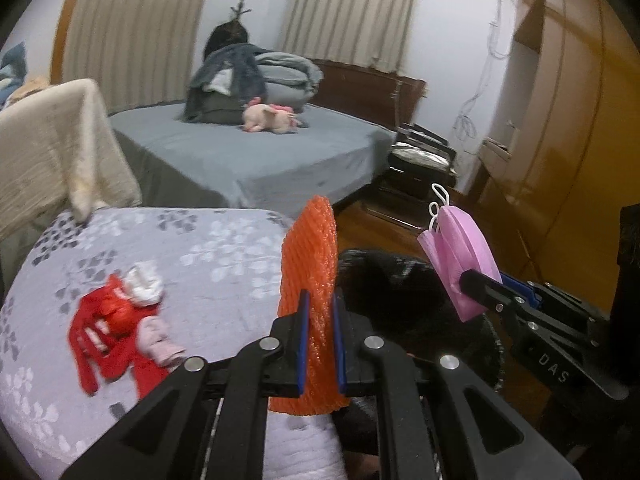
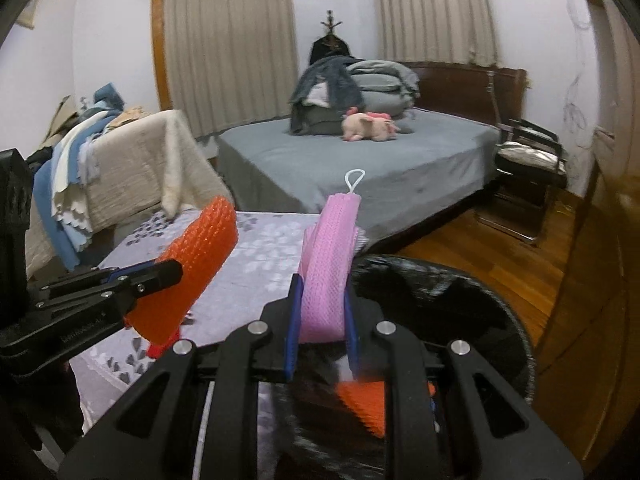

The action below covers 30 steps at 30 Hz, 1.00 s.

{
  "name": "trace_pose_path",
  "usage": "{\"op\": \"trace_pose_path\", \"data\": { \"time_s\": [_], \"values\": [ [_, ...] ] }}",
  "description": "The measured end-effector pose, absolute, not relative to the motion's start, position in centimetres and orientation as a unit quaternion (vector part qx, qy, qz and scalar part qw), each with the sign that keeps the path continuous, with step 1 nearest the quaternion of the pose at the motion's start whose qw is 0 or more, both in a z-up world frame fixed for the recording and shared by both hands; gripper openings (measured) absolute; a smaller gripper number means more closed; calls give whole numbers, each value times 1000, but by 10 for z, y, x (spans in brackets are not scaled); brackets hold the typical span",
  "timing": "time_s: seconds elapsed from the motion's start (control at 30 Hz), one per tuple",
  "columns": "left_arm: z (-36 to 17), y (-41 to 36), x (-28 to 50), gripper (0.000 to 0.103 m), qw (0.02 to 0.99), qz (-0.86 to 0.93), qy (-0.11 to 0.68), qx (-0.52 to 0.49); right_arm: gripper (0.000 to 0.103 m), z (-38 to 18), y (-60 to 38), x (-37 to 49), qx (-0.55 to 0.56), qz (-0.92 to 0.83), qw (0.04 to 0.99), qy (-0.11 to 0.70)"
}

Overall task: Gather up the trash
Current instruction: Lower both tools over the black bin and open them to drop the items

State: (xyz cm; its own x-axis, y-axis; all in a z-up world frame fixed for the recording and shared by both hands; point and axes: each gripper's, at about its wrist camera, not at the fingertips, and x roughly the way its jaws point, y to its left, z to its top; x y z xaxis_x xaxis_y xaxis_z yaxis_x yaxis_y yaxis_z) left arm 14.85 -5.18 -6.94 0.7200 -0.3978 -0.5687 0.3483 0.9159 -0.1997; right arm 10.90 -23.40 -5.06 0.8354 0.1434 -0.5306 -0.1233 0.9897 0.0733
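My left gripper [image 1: 320, 340] is shut on an orange foam net [image 1: 310, 264], held upright at the edge of the floral-covered surface [image 1: 200, 248]; it also shows in the right wrist view [image 2: 196, 264]. My right gripper [image 2: 322, 328] is shut on a pink face mask [image 2: 330, 264] over the black-lined trash bin [image 2: 460, 304]. The mask shows in the left wrist view [image 1: 460, 256] too, with the bin [image 1: 392, 292] below. An orange piece [image 2: 362, 404] lies inside the bin. A red wrapper [image 1: 108, 332] with white and pink scraps lies on the floral cover.
A grey bed [image 2: 360, 160] with folded bedding and a pink plush toy [image 2: 370, 124] stands behind. A beige-draped piece of furniture [image 2: 140, 160] is at the left, a dark chair [image 2: 532, 160] and wooden wardrobe [image 1: 568, 120] at the right. The floor is wood.
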Motion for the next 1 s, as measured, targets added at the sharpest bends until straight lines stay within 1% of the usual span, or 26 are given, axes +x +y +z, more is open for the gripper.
{"op": "trace_pose_path", "data": {
  "time_s": [0.4,0.83,1.0],
  "values": [
    [-80,-119,162,10,909,-260,324,-21,18,-66,-294,96,23,11,957,289],
    [-103,-178,184,10,895,-294,337,5,18,-92,-331,103,31,-25,950,310],
    [-112,-191,192,11,887,-308,345,7,22,-105,-344,107,35,-36,946,320]
  ]
}}
